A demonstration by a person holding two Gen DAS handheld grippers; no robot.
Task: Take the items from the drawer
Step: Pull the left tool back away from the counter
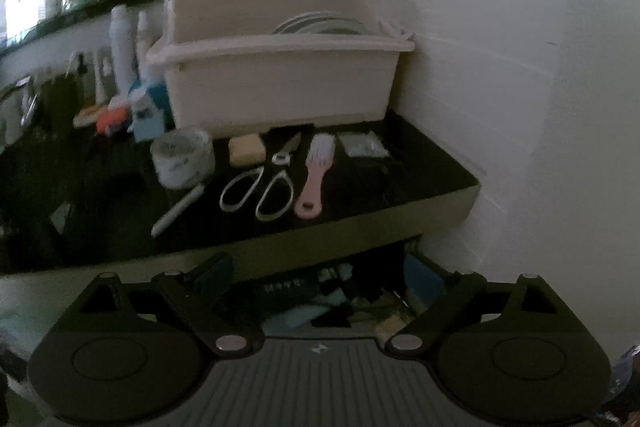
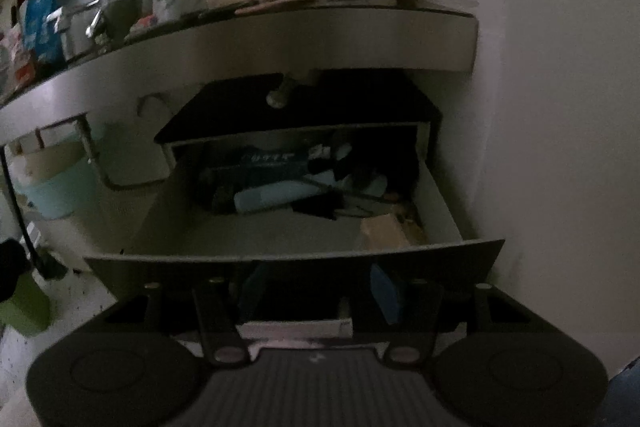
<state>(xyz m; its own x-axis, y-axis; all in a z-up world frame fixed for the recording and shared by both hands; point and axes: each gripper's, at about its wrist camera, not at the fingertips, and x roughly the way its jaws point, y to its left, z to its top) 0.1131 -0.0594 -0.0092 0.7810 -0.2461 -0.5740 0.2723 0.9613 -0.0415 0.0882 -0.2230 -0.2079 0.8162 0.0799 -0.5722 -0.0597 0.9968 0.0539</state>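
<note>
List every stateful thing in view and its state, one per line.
Drawer: pulled open, items still inside.
Scissors: closed, flat on the counter.
Brush: flat on the counter, right of the scissors.
Tape roll: on the counter.
Left hand-held gripper: open, empty.
Right hand-held gripper: open, empty, at the drawer front.

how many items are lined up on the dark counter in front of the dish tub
6: tape roll at left, white pen in front of it, sponge, scissors, pink brush, and small packet at right. The tub may hide more behind it.
</note>
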